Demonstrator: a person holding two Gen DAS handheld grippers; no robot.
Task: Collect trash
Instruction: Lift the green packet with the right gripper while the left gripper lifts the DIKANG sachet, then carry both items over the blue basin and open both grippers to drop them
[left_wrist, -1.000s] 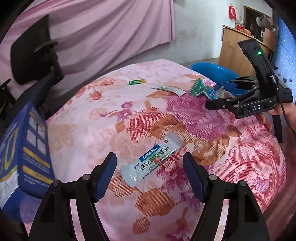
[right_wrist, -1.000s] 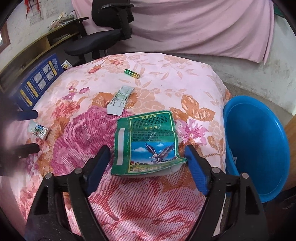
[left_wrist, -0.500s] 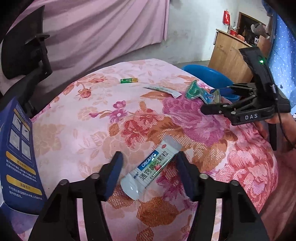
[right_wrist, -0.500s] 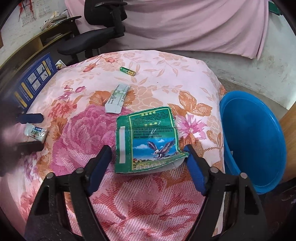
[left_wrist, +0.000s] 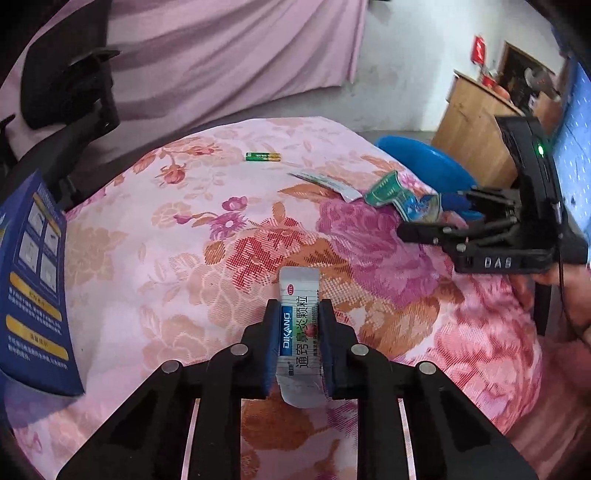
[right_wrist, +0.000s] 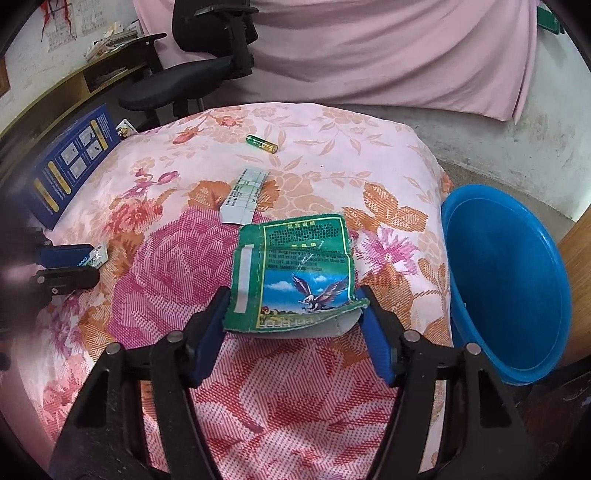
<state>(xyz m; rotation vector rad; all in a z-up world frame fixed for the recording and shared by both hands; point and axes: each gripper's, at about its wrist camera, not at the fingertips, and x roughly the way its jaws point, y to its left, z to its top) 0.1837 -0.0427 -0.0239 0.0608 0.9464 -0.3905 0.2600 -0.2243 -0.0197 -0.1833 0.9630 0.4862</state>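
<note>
A white sachet (left_wrist: 299, 332) printed with blue lettering is clamped between the blue pads of the left gripper (left_wrist: 297, 334), its ends sticking out ahead of and behind the jaws, over the flowered pink cloth (left_wrist: 155, 258) that covers the table. The right gripper (right_wrist: 295, 317) is held with its jaws spread wide, one finger on either side of a crumpled green packet (right_wrist: 291, 273) bearing an eagle picture, which lies on the cloth and is not pinched. Beyond the packet a pale paper strip (right_wrist: 243, 195) is seen, and farther off a green battery (right_wrist: 261, 143). A blue basin (right_wrist: 506, 280) is placed just beside the table's right edge, and a dark blue box (right_wrist: 70, 162) is leaned at its left edge.
</note>
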